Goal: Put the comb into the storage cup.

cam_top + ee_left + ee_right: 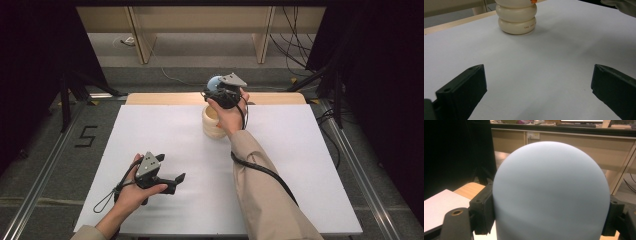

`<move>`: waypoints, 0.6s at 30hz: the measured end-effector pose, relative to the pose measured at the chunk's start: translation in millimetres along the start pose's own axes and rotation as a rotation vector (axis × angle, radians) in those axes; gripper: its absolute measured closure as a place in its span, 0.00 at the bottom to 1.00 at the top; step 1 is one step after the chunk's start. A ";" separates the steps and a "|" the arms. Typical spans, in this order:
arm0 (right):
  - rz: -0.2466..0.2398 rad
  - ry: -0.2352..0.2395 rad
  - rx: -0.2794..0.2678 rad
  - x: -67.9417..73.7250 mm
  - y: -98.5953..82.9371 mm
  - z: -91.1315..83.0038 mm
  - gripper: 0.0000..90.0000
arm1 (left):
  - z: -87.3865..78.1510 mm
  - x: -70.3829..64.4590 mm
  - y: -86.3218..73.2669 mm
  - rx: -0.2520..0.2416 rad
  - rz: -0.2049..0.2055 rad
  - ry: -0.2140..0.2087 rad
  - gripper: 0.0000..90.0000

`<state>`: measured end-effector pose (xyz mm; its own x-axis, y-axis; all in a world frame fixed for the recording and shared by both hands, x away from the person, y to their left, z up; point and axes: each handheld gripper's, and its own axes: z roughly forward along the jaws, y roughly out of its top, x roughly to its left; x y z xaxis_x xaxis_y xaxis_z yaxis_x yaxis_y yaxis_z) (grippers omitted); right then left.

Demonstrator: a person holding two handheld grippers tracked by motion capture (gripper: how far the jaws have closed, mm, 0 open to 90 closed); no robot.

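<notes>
A cream ribbed pot (214, 125) stands on the white board (165, 135) near its far edge; the left gripper view has the pot (517, 18) straight ahead. My right gripper (216, 88) hovers just above and behind it, shut on a pale blue dome-shaped lid (213, 80). In the right gripper view the lid (551, 182) bulges up between the black jaws of that gripper (549, 216). My left gripper (176, 183) rests low over the board's near left part, open, its jaws (540, 75) wide apart with bare board between them.
A wooden strip (165, 98) runs along the board's far edge. Beyond it are pale furniture legs (141, 45) and loose cables (295, 45) on the floor. Dark stands (67, 95) flank the table. A beige sleeve (270, 195) crosses the board's right half.
</notes>
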<state>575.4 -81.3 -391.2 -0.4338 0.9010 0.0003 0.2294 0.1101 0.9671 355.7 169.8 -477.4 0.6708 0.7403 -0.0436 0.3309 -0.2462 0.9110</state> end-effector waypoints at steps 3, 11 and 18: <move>0.003 0.001 0.006 -1.2 0.9 2.4 0.24 | 0.0 -0.1 0.1 0.000 0.001 0.000 0.00; -0.008 0.013 0.019 -0.9 2.7 8.3 0.24 | 0.0 0.0 0.2 0.000 0.000 -0.002 0.00; -0.033 0.032 0.042 1.0 4.7 13.4 0.24 | 0.1 0.6 0.1 -0.001 -0.003 -0.001 0.00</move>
<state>587.8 -74.2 -390.1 -0.4696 0.8826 -0.0228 0.2505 0.1579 0.9552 356.2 170.2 -477.4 0.6704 0.7406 -0.0462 0.3318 -0.2435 0.9114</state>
